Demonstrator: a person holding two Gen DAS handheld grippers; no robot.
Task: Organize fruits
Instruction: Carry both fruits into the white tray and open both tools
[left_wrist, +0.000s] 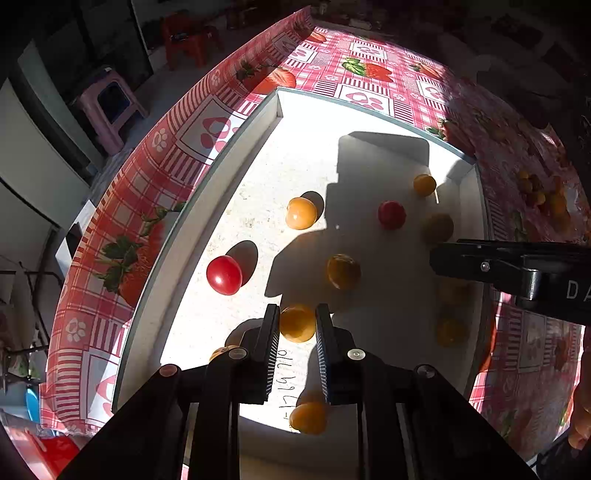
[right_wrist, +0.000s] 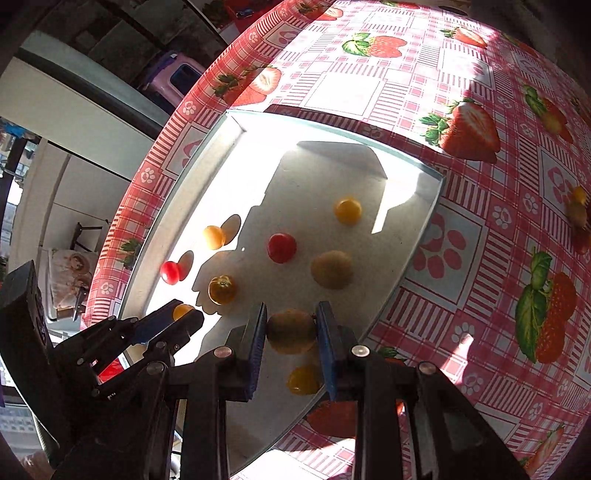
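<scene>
The left gripper (left_wrist: 297, 323) has its two ribbed fingers closed against a small orange tomato (left_wrist: 296, 322) low over the white tray (left_wrist: 155, 295), and the right gripper (right_wrist: 291, 328) likewise pinches a duller yellow-brown fruit (right_wrist: 291, 331) between its blue pads. Around them more little fruits lie loose on the tray floor, among them a red tomato (left_wrist: 224, 275) and a second red one (right_wrist: 282, 247). The tray sits on a strawberry-print tablecloth (right_wrist: 461, 110), where a few fruits (right_wrist: 578, 206) rest well apart from it.

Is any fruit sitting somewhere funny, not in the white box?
Yes. A few small yellow fruits lie loose on the strawberry tablecloth, well apart from the white box where the others sit.
</scene>
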